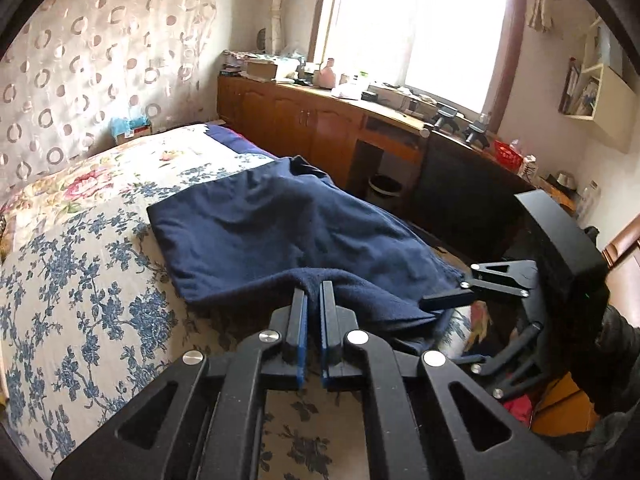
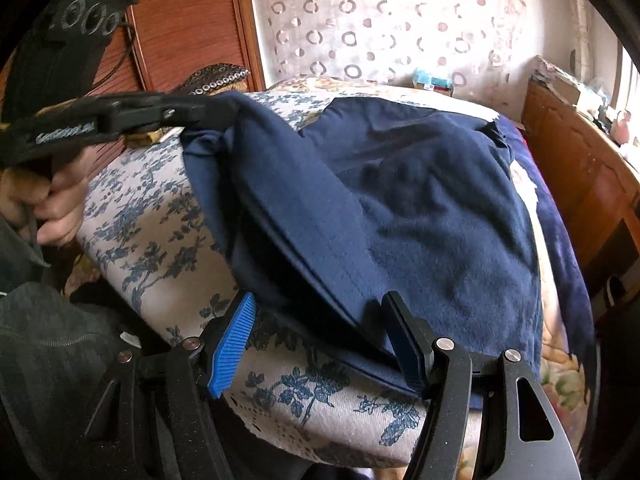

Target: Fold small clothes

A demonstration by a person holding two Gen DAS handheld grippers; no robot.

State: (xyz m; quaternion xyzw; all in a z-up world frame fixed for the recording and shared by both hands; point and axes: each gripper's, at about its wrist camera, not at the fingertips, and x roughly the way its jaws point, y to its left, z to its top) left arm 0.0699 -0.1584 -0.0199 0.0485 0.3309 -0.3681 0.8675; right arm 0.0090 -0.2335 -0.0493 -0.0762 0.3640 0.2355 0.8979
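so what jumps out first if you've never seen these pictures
A dark navy garment lies across the floral bedspread, filling the middle of both views. The left gripper is shut on its near edge, while the right gripper hangs open over another edge. A bright window glares behind.

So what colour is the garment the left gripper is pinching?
Navy blue garment, clearest in the right wrist view.

- Garment (image 1: 280, 228): solid navy blue, fleecy, no print.
- Bedspread (image 1: 80, 280): off-white w/ blue floral sprigs; far end has pink & yellow roses.
- Curtain (image 1: 80, 60): pale cream, sheer, brown ring & dot pattern.
- Cabinets (image 1: 288, 120): orange-brown wood.
- Left gripper (image 1: 314, 292) & right gripper (image 2: 316, 320): black, blue ribbed pads (image 2: 232, 344).
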